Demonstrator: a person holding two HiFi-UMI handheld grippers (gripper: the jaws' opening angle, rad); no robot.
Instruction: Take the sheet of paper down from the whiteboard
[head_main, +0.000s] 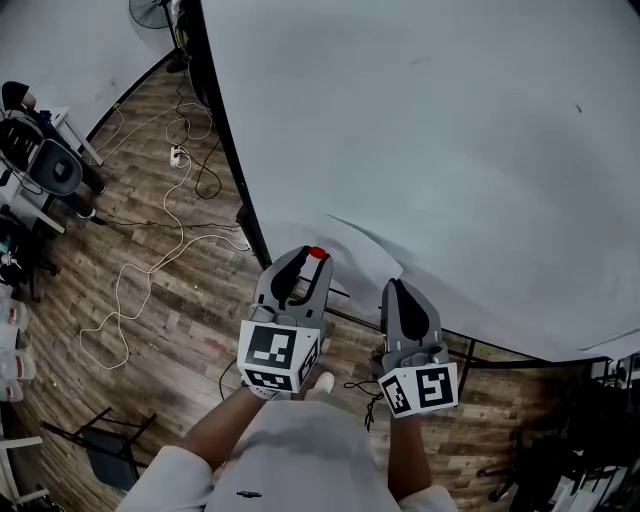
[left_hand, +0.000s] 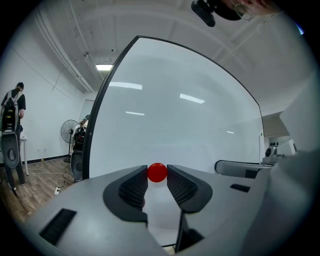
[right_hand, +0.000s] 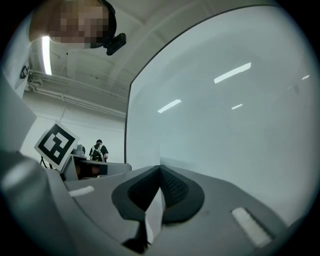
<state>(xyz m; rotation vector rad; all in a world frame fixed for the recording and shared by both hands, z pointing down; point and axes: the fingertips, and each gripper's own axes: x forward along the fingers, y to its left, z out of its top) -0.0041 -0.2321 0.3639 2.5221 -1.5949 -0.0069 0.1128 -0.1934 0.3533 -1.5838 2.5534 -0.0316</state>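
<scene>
Facing one whiteboard (head_main: 430, 130), two grippers are held up: one red magnet (left_hand: 157, 172) is clamped between the jaws of the left gripper (head_main: 310, 262) at its 12 o'clock tip, while one sheet of paper (right_hand: 154, 215), near the whiteboard's 6 o'clock edge, is pinched by the closed jaws of the right gripper (head_main: 393, 288).

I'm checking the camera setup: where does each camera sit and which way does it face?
Head view: on the head, steeply down at whiteboard and floor; shows left gripper, right gripper, forearms.
Left gripper view: on left gripper, toward whiteboard; own jaws on red magnet.
Right gripper view: on right gripper, toward whiteboard; own jaws pinching paper.
Shared: whiteboard in all three.
</scene>
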